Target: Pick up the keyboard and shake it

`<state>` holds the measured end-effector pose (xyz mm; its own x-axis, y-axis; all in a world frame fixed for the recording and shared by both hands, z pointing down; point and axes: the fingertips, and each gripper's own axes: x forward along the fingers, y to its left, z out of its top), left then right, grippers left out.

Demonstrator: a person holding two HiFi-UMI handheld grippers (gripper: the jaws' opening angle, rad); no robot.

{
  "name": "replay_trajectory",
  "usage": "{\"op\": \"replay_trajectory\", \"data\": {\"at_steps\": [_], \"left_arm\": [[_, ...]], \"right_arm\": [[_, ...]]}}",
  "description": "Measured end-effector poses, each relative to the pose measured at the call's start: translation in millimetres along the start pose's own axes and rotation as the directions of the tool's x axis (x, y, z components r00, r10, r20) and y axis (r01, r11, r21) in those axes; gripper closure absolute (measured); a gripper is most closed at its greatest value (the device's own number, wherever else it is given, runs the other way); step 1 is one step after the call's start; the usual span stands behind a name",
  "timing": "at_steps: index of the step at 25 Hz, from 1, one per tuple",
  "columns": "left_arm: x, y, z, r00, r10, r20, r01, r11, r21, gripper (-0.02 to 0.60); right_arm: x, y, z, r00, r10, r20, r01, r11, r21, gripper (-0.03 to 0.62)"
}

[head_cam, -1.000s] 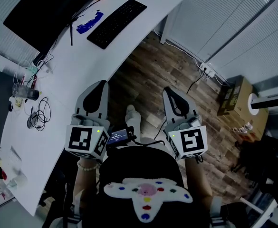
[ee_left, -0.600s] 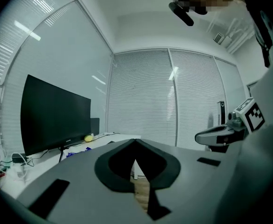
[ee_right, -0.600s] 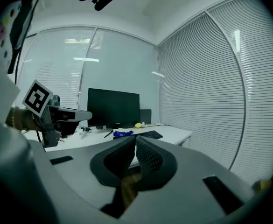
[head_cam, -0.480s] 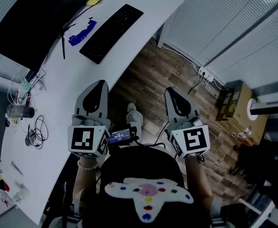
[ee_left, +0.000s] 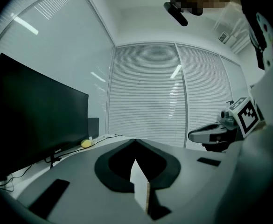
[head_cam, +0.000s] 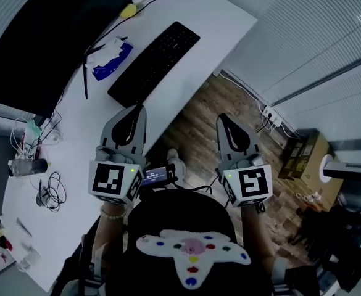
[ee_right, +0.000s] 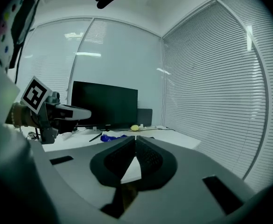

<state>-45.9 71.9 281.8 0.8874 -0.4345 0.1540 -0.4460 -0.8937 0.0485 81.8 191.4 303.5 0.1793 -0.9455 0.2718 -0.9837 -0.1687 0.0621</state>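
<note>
Head view first. The keyboard (head_cam: 154,63) lies flat on the white table (head_cam: 75,165), set at a slant near the table's far edge, with nothing touching it. Just beside it on the monitor (head_cam: 38,42) side sits a crumpled blue and white thing (head_cam: 112,57) (a wrapper or a cloth, I cannot tell which), and a small yellow object (head_cam: 128,11) lies farther back by a cable. The left gripper (head_cam: 140,107) hangs over the table's near edge, its tip near the keyboard's closest corner but apart from it. The right gripper (head_cam: 222,119) hangs over the wooden floor (head_cam: 211,97), well apart from the keyboard. I see loose cables (head_cam: 50,187) on the table to the left.

In the left gripper view, the two jaws meet at the tip, pressed together with nothing between them. Past them I see the dark monitor (ee_left: 33,115), the yellow object (ee_left: 86,143) and closed blinds (ee_left: 145,92). The right gripper (ee_left: 211,134) shows at the right, level with this one.

In the right gripper view, these jaws are together too, ribbed pads face to face, empty. Beyond the tip are the monitor (ee_right: 104,108), the yellow object (ee_right: 135,128) and the blue thing (ee_right: 110,136). The left gripper (ee_right: 68,112) shows at the left. I cannot make out the keyboard here.
</note>
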Motion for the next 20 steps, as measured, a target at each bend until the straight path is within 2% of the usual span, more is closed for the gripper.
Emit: {"op": "replay_trajectory", "data": {"at_steps": [4, 10, 14, 18, 20], "left_arm": [[22.1, 28.9, 6.0, 0.999, 0.045, -0.004, -0.045, 0.999, -0.018, 0.565], [29.1, 79.9, -9.3, 0.993, 0.116, -0.037, -0.118, 0.991, -0.065, 0.565], [24.8, 94.9, -19.7, 0.983, 0.168, -0.068, -0.174, 0.98, -0.098, 0.565], [21.0, 108.1, -33.0, 0.981, 0.171, -0.087, -0.181, 0.976, -0.125, 0.565], [18.6, 119.3, -41.3, 0.974, 0.206, -0.096, -0.22, 0.962, -0.159, 0.565]], "right_arm": [[43.0, -14.7, 10.1, 1.0, 0.019, -0.013, -0.019, 1.0, -0.014, 0.557], [99.2, -3.0, 20.8, 0.997, 0.077, -0.022, -0.077, 0.997, -0.014, 0.557], [117.6, 2.0, 24.4, 0.99, 0.135, -0.036, -0.136, 0.991, -0.02, 0.557], [139.9, 14.1, 28.1, 0.978, 0.201, -0.049, -0.202, 0.979, -0.035, 0.557], [152.8, 18.6, 26.6, 0.969, 0.239, -0.058, -0.242, 0.969, -0.049, 0.557]]}}
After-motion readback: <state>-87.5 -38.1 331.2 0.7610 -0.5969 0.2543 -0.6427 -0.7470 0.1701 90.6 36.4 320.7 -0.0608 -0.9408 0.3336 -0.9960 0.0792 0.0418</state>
